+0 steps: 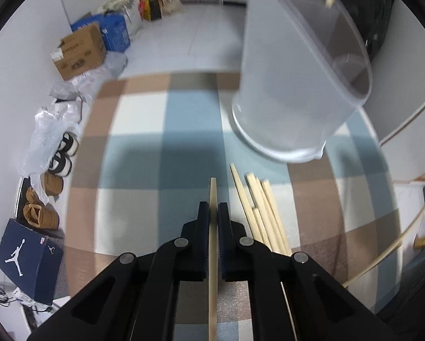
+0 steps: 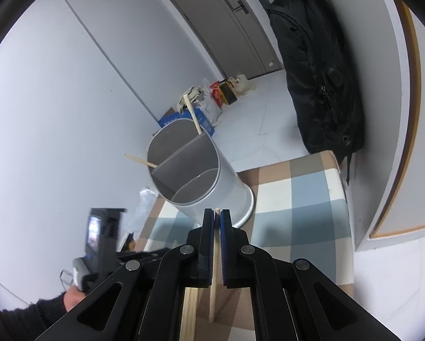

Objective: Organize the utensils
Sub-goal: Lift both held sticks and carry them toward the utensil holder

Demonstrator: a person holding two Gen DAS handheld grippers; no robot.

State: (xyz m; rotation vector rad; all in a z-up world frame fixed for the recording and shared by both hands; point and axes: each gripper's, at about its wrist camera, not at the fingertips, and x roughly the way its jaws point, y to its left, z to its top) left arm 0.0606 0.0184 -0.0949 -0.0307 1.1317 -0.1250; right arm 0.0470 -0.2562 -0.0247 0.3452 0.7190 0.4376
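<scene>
Nearest, the left gripper (image 1: 213, 209) has its fingers clamped on a single wooden chopstick (image 1: 212, 244) above a checked tablecloth (image 1: 144, 153). Just to its right, a loose bundle of chopsticks (image 1: 262, 213) lies on the cloth. The right gripper (image 2: 217, 216) likewise pinches one chopstick (image 2: 214, 258). Beyond it stands a grey divided utensil holder (image 2: 209, 182), tilted in view, with two chopsticks (image 2: 192, 113) leaning in its far compartment. Farther off, a black backpack (image 2: 320, 65) hangs by a door.

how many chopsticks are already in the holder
2 show in the right wrist view: one chopstick stands at the far rim of the holder, another chopstick leans out over its left rim. More may be hidden inside.
</scene>
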